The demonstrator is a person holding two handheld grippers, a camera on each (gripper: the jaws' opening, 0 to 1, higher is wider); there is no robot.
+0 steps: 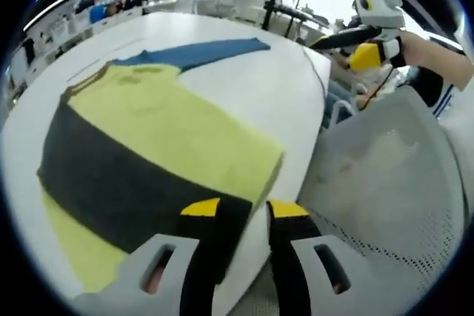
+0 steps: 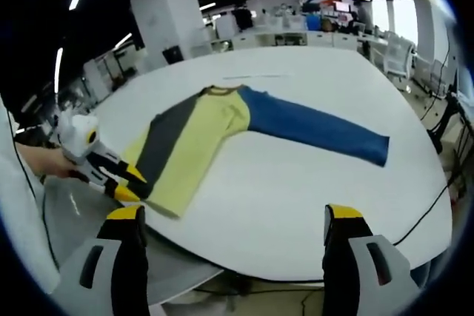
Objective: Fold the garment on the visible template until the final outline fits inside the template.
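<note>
Left gripper view looks along the left tongs (image 1: 244,209), whose two yellow-tipped jaws stand a little apart over the near hem of the garment (image 1: 159,146). The dark band of the fabric runs up between and under the jaws, but I cannot tell whether they pinch it or merely hang above it. The garment lies flat on the white surface (image 1: 274,86), folded partly over itself: a yellow body crossed by a wide dark grey band, a brown-edged collar at the far end, and one blue sleeve (image 1: 207,51) stretched away from the collar toward the far side of the surface. To the right of the surface's edge stands a white mesh chair (image 1: 392,175). Beyond it, at the upper right, the right tongs (image 1: 370,53) show in a person's hand, well apart from the garment.

In the right gripper view the right tongs (image 2: 235,216) are spread wide with nothing between the jaws, held over the near edge of the surface (image 2: 296,212). The garment (image 2: 196,135) lies ahead and to the left of them, well apart, with its blue sleeve (image 2: 318,131) reaching out to the right across the bare surface. The left tongs (image 2: 129,183) come in from the left, tips at the garment's near corner by the surface's edge.
</note>
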